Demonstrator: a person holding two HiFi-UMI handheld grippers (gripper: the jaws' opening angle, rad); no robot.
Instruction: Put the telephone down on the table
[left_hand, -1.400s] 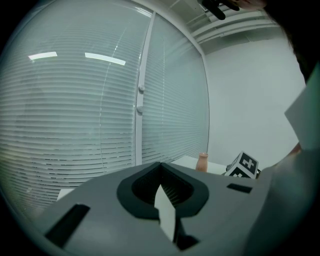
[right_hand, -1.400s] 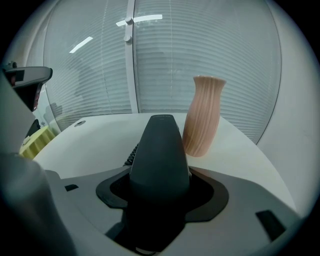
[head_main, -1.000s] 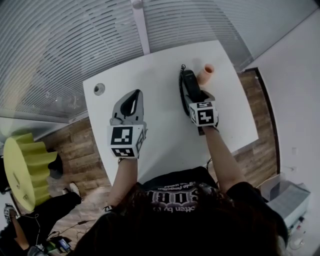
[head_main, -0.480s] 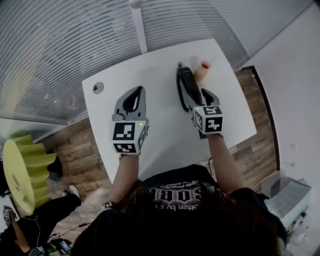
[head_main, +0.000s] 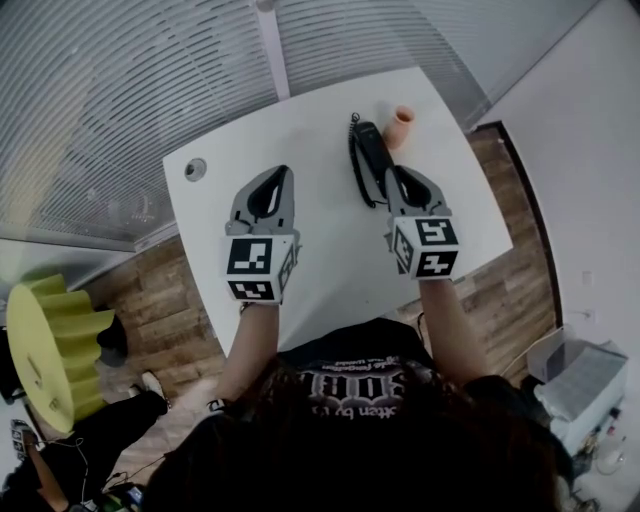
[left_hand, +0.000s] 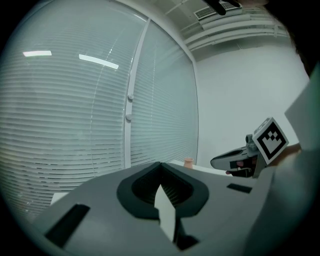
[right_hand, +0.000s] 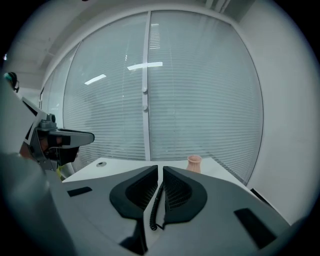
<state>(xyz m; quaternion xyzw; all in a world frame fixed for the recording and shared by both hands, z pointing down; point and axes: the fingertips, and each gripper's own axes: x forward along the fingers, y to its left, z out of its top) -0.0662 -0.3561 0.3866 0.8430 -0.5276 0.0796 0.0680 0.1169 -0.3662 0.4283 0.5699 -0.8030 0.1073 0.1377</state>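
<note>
You are holding two tools over one white counter. One black telephone is lying flat on that counter, with its one coiled cord looping along its left side.

Your right tool is hovering over the near end of the telephone, a little to its right. Its jaws have just been closing and are now standing narrow, almost together. They are pinching nothing. Only the cord is showing through the thin slit between them, down on the counter.

Your left tool is hanging above the counter well to the left of the telephone. Its jaws are meeting at the tips and gripping nothing.

Each tool is carrying one cube: the left marker cube and the right marker cube, both on your side of the telephone.

One peach cup is standing upright just beyond the telephone's far end, slightly to its right and apart from it. One round grommet is sitting in the counter far to the left of the telephone. One yellow ribbed thing is standing on the floor, farther left again.
</note>
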